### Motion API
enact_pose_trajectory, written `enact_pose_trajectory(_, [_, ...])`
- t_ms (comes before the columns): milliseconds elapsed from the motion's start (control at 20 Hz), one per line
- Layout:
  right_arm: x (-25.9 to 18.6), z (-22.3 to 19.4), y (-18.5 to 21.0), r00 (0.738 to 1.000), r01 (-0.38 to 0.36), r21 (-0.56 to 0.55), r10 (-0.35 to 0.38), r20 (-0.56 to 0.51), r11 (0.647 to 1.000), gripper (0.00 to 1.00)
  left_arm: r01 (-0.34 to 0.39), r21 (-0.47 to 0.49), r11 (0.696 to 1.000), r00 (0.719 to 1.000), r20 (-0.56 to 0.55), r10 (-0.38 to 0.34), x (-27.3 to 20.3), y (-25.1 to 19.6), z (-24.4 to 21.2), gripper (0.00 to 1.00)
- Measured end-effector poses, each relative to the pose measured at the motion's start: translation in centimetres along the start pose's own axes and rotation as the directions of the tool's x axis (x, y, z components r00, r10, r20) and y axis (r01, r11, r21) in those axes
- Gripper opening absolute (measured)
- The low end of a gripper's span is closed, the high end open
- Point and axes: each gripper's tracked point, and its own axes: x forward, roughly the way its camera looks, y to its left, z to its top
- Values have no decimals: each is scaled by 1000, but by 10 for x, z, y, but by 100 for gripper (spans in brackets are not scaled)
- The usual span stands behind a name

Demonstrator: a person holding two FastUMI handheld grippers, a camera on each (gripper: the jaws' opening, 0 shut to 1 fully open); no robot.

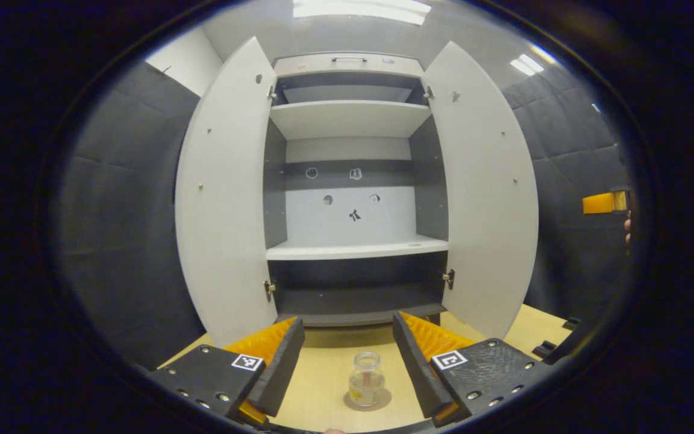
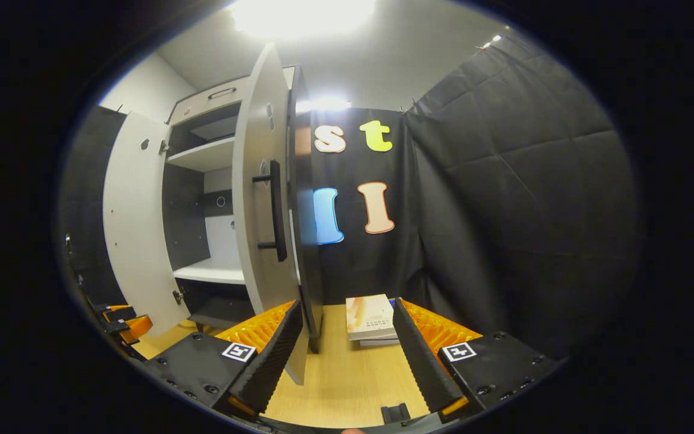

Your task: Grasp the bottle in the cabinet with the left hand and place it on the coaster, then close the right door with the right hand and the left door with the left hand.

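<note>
Since the bottle already sits on the coaster between the left gripper's wide-open, empty fingers, the right door is next. Right gripper, also spread and empty, has the door edge by its left finger; I'd push flat on the panel.

A pale wooden table carries everything. In the left gripper view a round coaster lies on it with a clear bottle upright on top, in front of the open cabinet, which also stands on the table. In the right gripper view, books lie stacked on the table beside the cabinet, near the wall.
</note>
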Motion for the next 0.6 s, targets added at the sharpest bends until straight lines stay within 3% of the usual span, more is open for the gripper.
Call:
enact_pose_trajectory(250, [36, 33, -3, 999, 20, -6, -20, 28, 1000, 96, -131, -3, 991, 991, -1, 131, -28, 63, 22, 86])
enact_pose_trajectory(600, [76, 67, 8, 993, 89, -9, -88, 78, 996, 96, -292, -6, 956, 956, -14, 292, -49, 152, 24, 86])
